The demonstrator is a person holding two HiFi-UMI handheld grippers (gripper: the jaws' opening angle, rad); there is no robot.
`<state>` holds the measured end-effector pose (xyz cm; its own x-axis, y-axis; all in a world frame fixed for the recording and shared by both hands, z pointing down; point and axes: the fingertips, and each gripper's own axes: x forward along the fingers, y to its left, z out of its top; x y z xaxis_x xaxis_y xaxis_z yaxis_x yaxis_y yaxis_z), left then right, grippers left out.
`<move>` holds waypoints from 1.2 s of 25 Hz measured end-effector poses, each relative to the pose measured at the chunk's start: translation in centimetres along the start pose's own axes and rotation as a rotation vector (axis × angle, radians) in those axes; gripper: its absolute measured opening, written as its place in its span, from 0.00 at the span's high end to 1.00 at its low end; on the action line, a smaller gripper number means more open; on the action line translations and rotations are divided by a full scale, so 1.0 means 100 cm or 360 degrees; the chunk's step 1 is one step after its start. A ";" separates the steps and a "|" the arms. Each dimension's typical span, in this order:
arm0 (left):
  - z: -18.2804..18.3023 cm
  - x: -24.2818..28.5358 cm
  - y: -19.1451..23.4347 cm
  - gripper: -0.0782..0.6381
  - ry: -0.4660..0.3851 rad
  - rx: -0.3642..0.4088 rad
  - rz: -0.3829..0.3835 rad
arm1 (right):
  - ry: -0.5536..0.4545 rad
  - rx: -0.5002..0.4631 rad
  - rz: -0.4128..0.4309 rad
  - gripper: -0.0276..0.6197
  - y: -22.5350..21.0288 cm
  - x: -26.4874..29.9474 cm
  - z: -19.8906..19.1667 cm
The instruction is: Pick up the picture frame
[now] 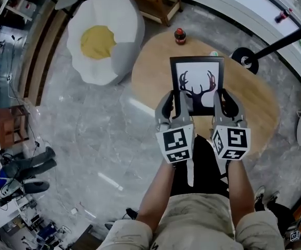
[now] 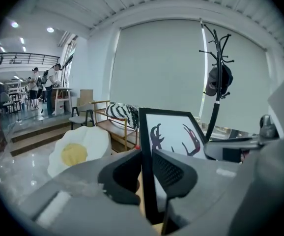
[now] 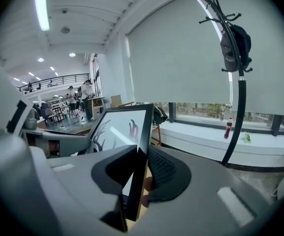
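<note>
Both tongs are pale grey plastic. The left gripper (image 1: 174,101) and right gripper (image 1: 225,101) each carry black ribbed pads (image 2: 174,170) and, behind the jaws, a white cube (image 1: 175,144) printed with black square markers. Behind the cubes are bare forearms (image 1: 158,191), and further back khaki shorts (image 1: 192,224).

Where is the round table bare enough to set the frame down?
The table is bare left of the picture frame, nearer than the bottle, and on its right side, nearer than the coat stand's base. Only the far edge is taken: the bottle, and a small green thing by the frame's top right corner.
</note>
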<state>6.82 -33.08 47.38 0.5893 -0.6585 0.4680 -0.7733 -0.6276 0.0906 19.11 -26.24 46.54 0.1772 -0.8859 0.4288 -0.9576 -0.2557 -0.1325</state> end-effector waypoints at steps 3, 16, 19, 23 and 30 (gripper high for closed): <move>0.030 -0.010 -0.009 0.78 -0.0073 0.0029 -0.0020 | -0.0077 -0.0031 -0.0014 0.85 -0.003 -0.012 0.029; 0.178 -0.080 -0.037 0.78 -0.0502 0.0239 -0.0051 | -0.0491 -0.0100 -0.0032 0.84 0.006 -0.083 0.171; 0.199 -0.102 -0.045 0.78 -0.0576 0.0255 -0.0060 | -0.0570 -0.0119 -0.0036 0.84 0.008 -0.107 0.191; 0.230 -0.121 -0.056 0.78 -0.0696 0.0291 -0.0095 | -0.0694 -0.0142 -0.0063 0.84 0.008 -0.130 0.222; 0.288 -0.154 -0.074 0.78 -0.0920 0.0260 -0.0103 | -0.0901 -0.0208 -0.0073 0.84 0.007 -0.165 0.279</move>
<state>10.23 -30.24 14.22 0.7012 -0.7070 -0.0918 -0.7125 -0.6995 -0.0548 21.79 -22.57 14.44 0.2784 -0.9532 -0.1177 -0.9598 -0.2806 0.0019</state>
